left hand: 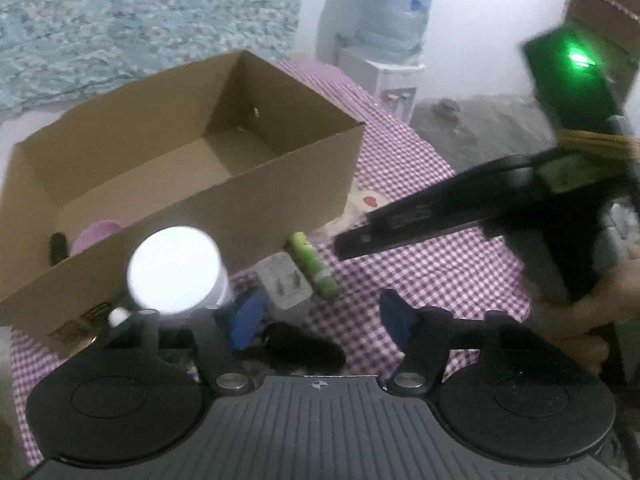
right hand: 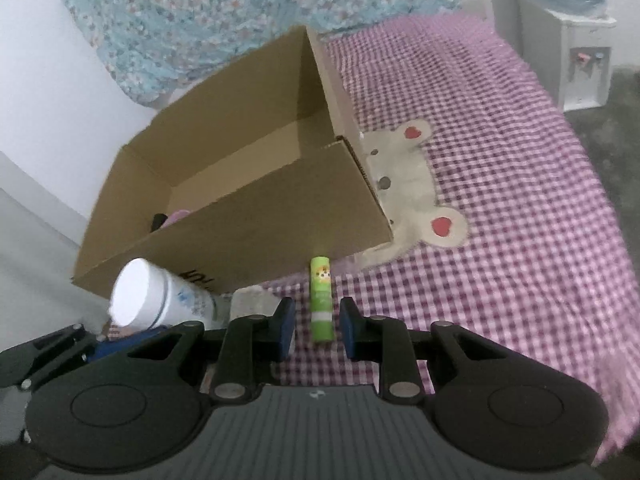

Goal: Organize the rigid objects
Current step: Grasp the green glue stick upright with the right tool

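An open cardboard box point(right hand: 256, 216) sits on a pink checked cloth point(right hand: 500, 240), with a purple thing point(left hand: 98, 236) and a black thing point(left hand: 58, 246) inside at 1 end. In front of the box lie a white jar point(right hand: 156, 300), a grey plug point(left hand: 286, 282), a green tube point(right hand: 321, 300) and a black object point(left hand: 304, 350). The right gripper point(right hand: 316, 328) is slightly open, its 2 pads flanking the tube without touching it. The left gripper point(left hand: 320, 320) is about half open above the black object, holding nothing.
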`<act>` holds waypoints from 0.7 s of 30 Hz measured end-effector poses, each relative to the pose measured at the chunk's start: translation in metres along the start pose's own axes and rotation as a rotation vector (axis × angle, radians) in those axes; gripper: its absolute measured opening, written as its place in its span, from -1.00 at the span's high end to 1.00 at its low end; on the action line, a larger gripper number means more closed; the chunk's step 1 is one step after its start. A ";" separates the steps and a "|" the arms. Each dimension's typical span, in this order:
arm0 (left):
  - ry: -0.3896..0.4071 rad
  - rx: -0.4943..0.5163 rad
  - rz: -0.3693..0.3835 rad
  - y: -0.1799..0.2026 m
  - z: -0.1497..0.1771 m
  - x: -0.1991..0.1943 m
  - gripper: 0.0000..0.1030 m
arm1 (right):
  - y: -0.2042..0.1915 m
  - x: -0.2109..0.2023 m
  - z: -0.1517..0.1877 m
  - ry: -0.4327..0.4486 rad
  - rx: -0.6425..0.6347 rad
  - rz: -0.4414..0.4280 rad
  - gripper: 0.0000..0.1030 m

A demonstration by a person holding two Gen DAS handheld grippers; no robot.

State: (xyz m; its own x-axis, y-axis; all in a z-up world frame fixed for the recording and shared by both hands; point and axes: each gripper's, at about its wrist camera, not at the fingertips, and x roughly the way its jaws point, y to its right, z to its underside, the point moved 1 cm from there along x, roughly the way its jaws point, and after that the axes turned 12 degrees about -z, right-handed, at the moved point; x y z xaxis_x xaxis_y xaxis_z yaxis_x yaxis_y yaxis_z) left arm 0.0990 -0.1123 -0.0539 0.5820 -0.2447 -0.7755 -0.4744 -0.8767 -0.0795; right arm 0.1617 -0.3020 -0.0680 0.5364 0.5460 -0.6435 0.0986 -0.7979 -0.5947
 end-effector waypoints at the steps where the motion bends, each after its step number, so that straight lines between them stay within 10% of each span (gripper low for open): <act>1: -0.001 0.005 0.001 0.001 -0.002 0.003 -0.17 | 0.001 0.007 -0.002 -0.014 -0.006 -0.001 0.49; 13: -0.029 0.030 0.030 0.015 0.000 0.016 0.13 | 0.011 0.053 -0.010 -0.112 -0.073 0.025 0.69; 21: -0.067 0.062 0.093 0.033 -0.002 0.023 0.13 | 0.049 0.022 0.015 -0.073 0.117 -0.056 0.69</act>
State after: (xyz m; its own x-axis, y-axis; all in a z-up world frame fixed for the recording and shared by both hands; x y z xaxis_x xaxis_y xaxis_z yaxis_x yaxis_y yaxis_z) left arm 0.0980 -0.1474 -0.0737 0.4890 -0.2934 -0.8214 -0.5651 -0.8239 -0.0421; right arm 0.1658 -0.3253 -0.1182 0.4704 0.6091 -0.6385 0.0257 -0.7327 -0.6800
